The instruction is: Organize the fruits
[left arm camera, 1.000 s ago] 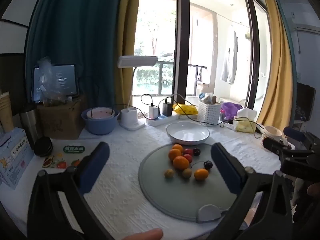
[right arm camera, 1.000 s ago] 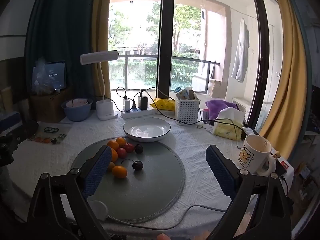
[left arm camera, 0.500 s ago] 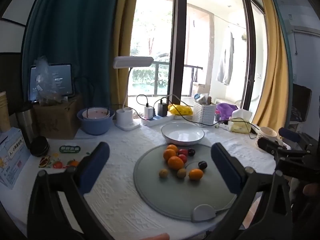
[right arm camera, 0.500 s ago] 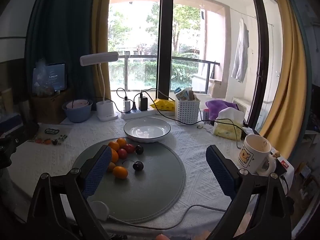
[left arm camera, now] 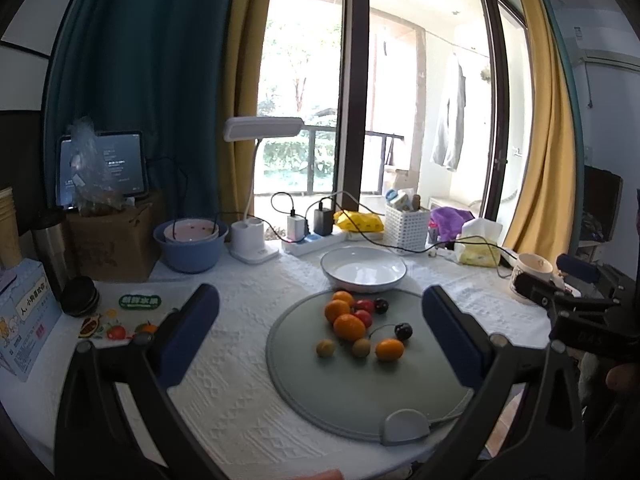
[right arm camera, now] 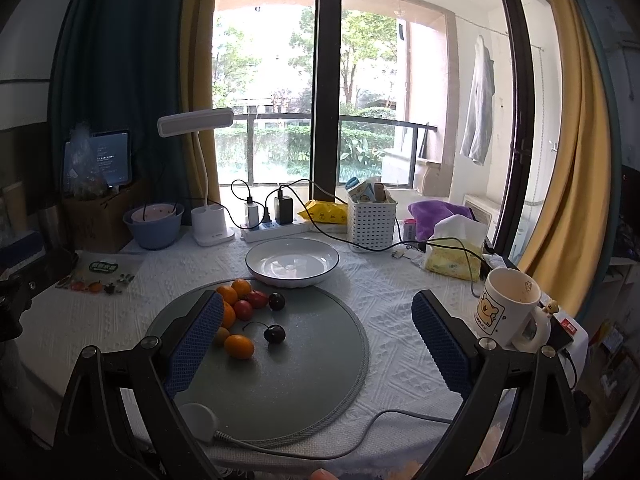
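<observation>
Nothing looks sorted yet: the fruits (left arm camera: 357,326) all lie on the grey mat (left arm camera: 360,396), the white plate (right arm camera: 292,261) is empty, and both the left gripper (left arm camera: 320,330) and right gripper (right arm camera: 316,334) hover spread wide, holding nothing.

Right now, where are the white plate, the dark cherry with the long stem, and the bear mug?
white plate (right arm camera: 292,261), right wrist view, on its inner basin.
dark cherry (right arm camera: 274,334), right wrist view, on its round body.
bear mug (right arm camera: 506,307), right wrist view, on its printed side.

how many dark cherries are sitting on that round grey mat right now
2. One dark cherry lies at the back of the round grey mat, beside the red fruits near the white plate. The other, long-stemmed, lies nearer, behind an orange fruit.
</observation>
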`<state>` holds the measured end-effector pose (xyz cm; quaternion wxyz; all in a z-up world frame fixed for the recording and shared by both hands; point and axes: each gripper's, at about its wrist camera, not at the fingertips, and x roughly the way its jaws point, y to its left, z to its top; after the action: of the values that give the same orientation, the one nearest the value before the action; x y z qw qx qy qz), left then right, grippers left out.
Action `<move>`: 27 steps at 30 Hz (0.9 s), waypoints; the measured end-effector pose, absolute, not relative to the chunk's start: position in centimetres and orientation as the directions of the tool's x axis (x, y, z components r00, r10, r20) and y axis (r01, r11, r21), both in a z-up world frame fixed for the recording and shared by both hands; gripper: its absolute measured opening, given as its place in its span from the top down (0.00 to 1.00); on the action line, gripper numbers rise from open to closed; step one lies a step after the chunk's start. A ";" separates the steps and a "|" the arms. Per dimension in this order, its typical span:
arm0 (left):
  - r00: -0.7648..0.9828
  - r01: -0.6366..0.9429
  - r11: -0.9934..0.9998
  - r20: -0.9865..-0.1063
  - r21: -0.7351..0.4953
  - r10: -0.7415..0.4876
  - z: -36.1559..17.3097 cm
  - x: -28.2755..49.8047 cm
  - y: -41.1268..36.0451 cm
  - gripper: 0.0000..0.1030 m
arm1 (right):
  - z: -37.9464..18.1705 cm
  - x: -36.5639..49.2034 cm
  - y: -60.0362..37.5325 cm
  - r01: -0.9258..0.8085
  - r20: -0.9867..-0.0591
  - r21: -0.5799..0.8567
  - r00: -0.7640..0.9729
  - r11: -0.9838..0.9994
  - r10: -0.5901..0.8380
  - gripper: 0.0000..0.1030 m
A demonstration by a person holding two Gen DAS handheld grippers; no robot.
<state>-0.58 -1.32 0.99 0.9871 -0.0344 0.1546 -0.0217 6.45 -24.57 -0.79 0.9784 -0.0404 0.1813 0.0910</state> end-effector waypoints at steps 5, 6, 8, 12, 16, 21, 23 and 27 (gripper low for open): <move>0.952 0.033 0.997 -0.302 -0.074 -0.055 1.0 -0.6 -1.4 0.01 | -0.8 6.4 -24.6 -0.193 -0.361 -0.045 0.918 0.980 0.164 0.05; 0.951 0.035 0.997 -0.303 -0.074 -0.056 1.0 -0.6 -1.4 0.01 | -0.8 6.4 -24.6 -0.193 -0.361 -0.045 0.918 0.980 0.164 0.05; 0.952 0.039 0.997 -0.301 -0.073 -0.059 1.0 -0.6 -1.5 0.01 | -0.8 6.4 -24.6 -0.193 -0.360 -0.046 0.918 0.980 0.163 0.05; 0.952 0.044 0.996 -0.298 -0.073 -0.064 1.0 -0.8 -1.6 0.01 | -0.8 6.4 -24.6 -0.193 -0.361 -0.045 0.918 0.980 0.164 0.05; 0.953 0.048 0.996 -0.295 -0.073 -0.068 1.1 -1.0 -1.6 0.01 | -0.8 6.4 -24.6 -0.194 -0.361 -0.046 0.918 0.980 0.165 0.05; 0.953 0.053 0.996 -0.294 -0.074 -0.072 1.1 -1.0 -1.5 0.01 | -0.8 6.3 -24.5 -0.198 -0.359 -0.046 0.918 0.979 0.169 0.05; 0.953 0.054 0.996 -0.294 -0.074 -0.073 1.1 -1.0 -1.5 0.01 | -0.7 6.3 -24.5 -0.198 -0.358 -0.047 0.918 0.979 0.169 0.05; 0.953 0.053 0.996 -0.294 -0.074 -0.072 1.1 -1.0 -1.5 0.01 | -0.8 6.3 -24.3 -0.203 -0.360 -0.048 0.917 0.978 0.172 0.05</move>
<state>-0.98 -1.54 1.07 0.9877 -0.0326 0.1499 -0.0317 6.34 -24.29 -0.80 0.9781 -0.0421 0.1797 0.0958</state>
